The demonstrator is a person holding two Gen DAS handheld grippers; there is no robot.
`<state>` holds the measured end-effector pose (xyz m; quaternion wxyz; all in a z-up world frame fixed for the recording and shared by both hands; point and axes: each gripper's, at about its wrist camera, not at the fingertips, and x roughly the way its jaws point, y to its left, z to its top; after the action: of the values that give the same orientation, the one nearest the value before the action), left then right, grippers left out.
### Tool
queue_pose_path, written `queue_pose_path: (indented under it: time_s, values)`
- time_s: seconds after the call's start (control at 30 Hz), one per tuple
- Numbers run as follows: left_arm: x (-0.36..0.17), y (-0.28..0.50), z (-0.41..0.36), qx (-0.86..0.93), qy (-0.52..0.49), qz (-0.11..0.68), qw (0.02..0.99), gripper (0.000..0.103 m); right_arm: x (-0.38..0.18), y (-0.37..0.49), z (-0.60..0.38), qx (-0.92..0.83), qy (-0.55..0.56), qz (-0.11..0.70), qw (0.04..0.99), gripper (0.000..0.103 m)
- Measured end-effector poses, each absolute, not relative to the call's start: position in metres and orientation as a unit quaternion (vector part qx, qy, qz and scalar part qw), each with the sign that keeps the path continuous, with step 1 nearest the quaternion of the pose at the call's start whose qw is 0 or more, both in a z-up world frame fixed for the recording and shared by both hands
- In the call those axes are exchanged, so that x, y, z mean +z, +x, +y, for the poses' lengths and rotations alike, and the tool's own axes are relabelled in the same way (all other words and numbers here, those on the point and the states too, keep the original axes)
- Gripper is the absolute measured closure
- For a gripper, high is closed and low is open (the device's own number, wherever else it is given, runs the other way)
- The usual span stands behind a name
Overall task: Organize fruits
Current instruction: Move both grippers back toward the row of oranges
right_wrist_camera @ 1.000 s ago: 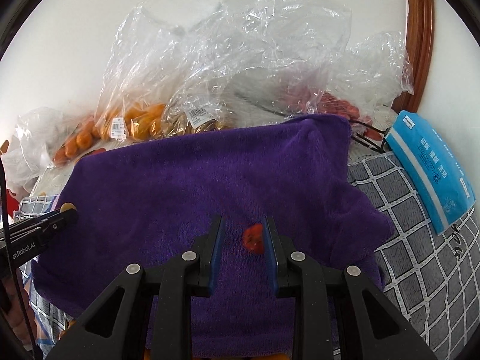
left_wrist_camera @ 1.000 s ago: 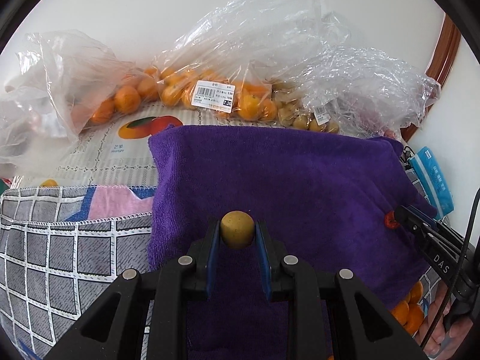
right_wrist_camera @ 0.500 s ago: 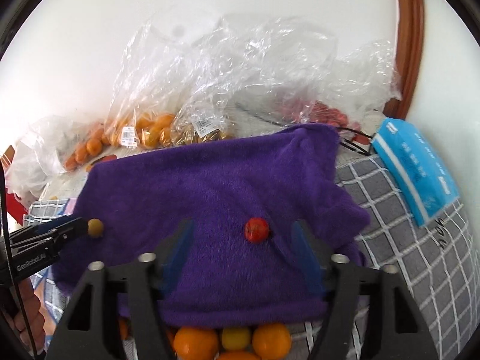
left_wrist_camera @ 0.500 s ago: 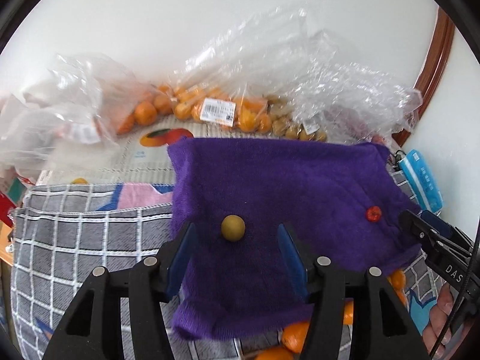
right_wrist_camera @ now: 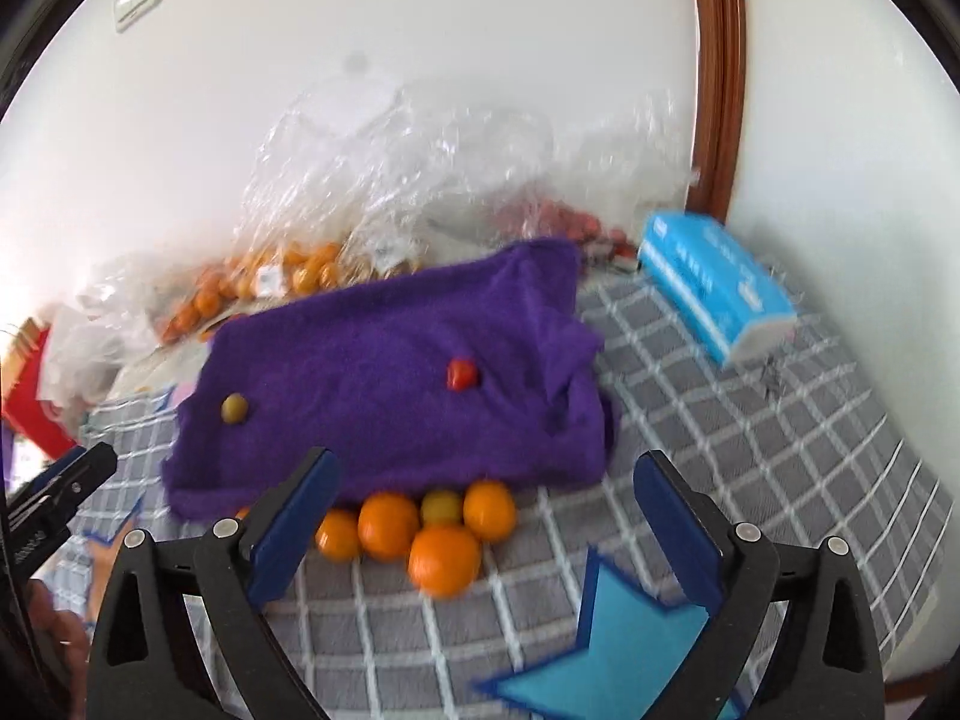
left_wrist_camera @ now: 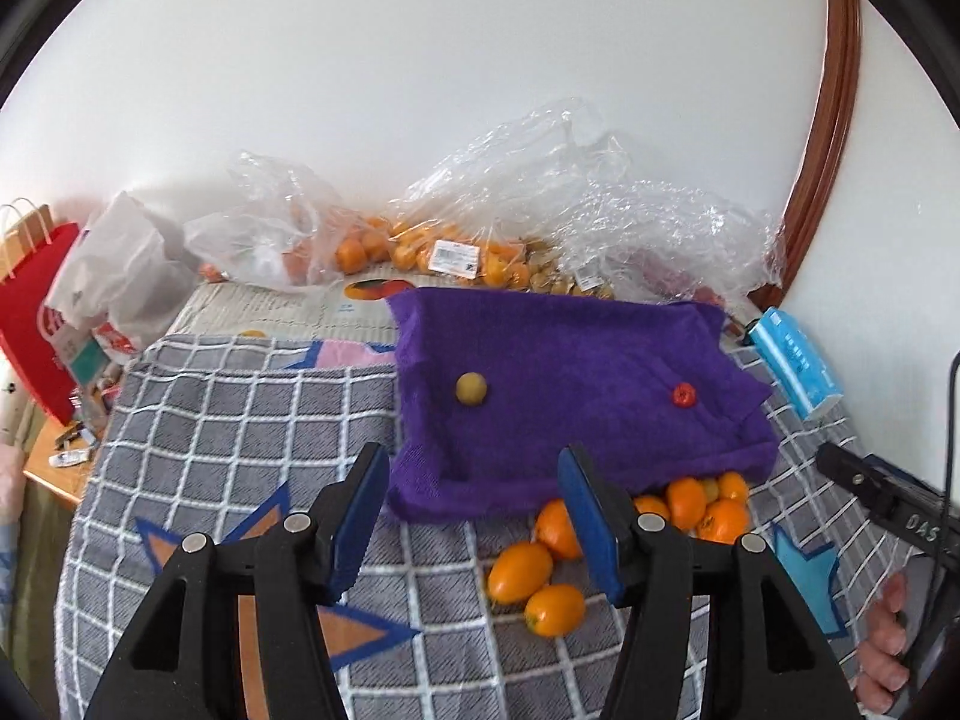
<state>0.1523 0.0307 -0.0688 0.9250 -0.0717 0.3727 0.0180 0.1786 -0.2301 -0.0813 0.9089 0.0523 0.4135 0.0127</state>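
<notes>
Purple towel point(left_wrist_camera: 576, 384) spread over a grey checked cloth point(left_wrist_camera: 240, 420), taken here as the landmark. On the towel, toward its left side, a small yellow-green fruit point(left_wrist_camera: 471, 388); toward its right side, well apart from the first, a small red fruit point(left_wrist_camera: 683, 394). Both lying loose, touched by nothing. Just beside the towel's near edge, partly tucked under it, a cluster of oranges point(right_wrist_camera: 420, 531) with one greenish fruit among them. Behind the towel, against the wall, clear plastic bags point(left_wrist_camera: 528, 228) holding more oranges. Off the towel's right end, a blue tissue pack point(right_wrist_camera: 717, 285). Far to the towel's left, a red paper bag point(left_wrist_camera: 33, 312). Left gripper point(left_wrist_camera: 471, 516) held short of the towel's near edge, jaws about half apart after just opening, nothing between them. Right gripper point(right_wrist_camera: 486, 522) held over the oranges, jaws spread wide after just opening further, holding nothing.
</notes>
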Motion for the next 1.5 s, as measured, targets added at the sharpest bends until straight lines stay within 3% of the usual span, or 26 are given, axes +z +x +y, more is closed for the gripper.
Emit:
queue_pose_path:
  time_s: [0.27,0.53,0.63,0.87,1.2,1.37,1.5]
  values:
    - [-0.088,0.117,0.031,0.010,-0.080,0.379,0.922,0.047,-0.088,0.127,-0.238,0.003,0.022,0.360,0.933,0.005]
    - [-0.123,0.102,0.043,0.018,-0.086,0.418,0.904,0.048,-0.114,0.107,-0.238,0.026,0.033,0.365,0.930,0.005]
    - [-0.134,0.100,0.051,0.032,-0.087,0.423,0.901,0.048,-0.119,0.102,-0.238,0.025,0.034,0.354,0.934,0.010]
    - [-0.159,0.106,0.068,0.051,-0.106,0.440,0.890,0.048,-0.140,0.117,-0.237,0.034,0.044,0.368,0.928,0.030]
    - [-0.173,0.108,0.075,0.068,-0.104,0.422,0.898,0.048,-0.164,0.156,-0.217,0.067,0.049,0.398,0.914,0.037]
    - [-0.173,0.111,0.073,0.062,-0.101,0.426,0.897,0.042,-0.175,0.174,-0.210,0.072,0.064,0.410,0.907,0.038]
    - [-0.173,0.112,0.070,0.059,-0.093,0.429,0.897,0.037,-0.183,0.180,-0.206,0.079,0.067,0.417,0.903,0.051]
